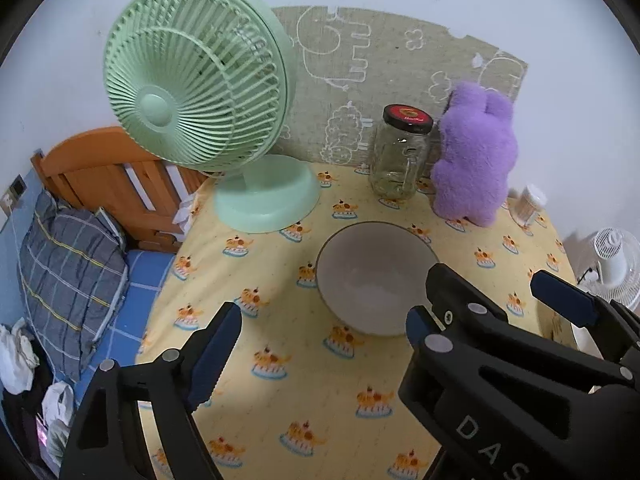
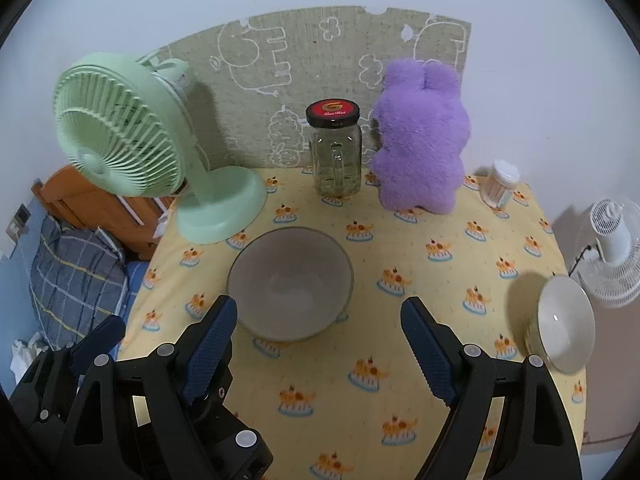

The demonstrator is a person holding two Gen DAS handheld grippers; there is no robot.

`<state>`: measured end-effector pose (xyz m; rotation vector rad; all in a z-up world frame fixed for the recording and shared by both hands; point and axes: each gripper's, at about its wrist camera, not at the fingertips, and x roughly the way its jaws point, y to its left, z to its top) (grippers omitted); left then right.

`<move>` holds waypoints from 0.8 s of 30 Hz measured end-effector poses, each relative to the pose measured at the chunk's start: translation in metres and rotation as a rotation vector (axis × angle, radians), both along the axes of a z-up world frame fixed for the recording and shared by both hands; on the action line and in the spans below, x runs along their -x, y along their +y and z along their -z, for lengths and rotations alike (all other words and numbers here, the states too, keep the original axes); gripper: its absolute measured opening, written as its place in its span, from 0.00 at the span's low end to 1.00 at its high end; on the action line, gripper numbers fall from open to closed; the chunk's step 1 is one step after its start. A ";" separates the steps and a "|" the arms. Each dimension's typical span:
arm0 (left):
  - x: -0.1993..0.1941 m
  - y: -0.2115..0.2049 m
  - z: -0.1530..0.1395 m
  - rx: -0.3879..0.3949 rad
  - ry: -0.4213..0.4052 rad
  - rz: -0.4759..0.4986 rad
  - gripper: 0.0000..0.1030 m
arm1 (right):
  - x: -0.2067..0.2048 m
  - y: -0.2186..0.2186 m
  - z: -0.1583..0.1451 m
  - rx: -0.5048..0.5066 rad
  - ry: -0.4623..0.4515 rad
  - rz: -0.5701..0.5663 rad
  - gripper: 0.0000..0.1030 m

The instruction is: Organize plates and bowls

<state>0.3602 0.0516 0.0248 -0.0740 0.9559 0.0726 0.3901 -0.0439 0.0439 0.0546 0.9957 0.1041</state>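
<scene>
Two bowls on the desk [image 2: 400,380]: grey bowl [image 2: 291,283] mid-desk, upright, just ahead of both grippers; white bowl [image 2: 565,322] at the right edge, tilted. Right gripper [image 2: 318,344] fingers wide apart, holding nothing, hovering near the grey bowl's near rim. Left gripper [image 1: 320,344] fingers also apart, holding nothing, just left of the right one. Behind the grey bowl: green fan [image 2: 132,140], lidded glass jar [image 2: 336,152], purple plush toy [image 2: 420,136], small container [image 2: 500,182].
</scene>
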 end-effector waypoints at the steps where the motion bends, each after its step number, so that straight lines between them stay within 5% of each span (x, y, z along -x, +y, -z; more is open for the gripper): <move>1: -0.006 0.000 0.003 -0.001 0.002 0.000 0.81 | -0.006 0.000 0.003 -0.001 0.001 -0.002 0.84; 14: -0.069 0.000 0.052 -0.027 0.051 -0.012 0.63 | -0.072 -0.002 0.059 -0.003 0.059 0.000 0.71; 24: -0.088 -0.003 0.085 -0.029 0.119 -0.022 0.34 | -0.088 -0.005 0.094 -0.033 0.120 -0.007 0.41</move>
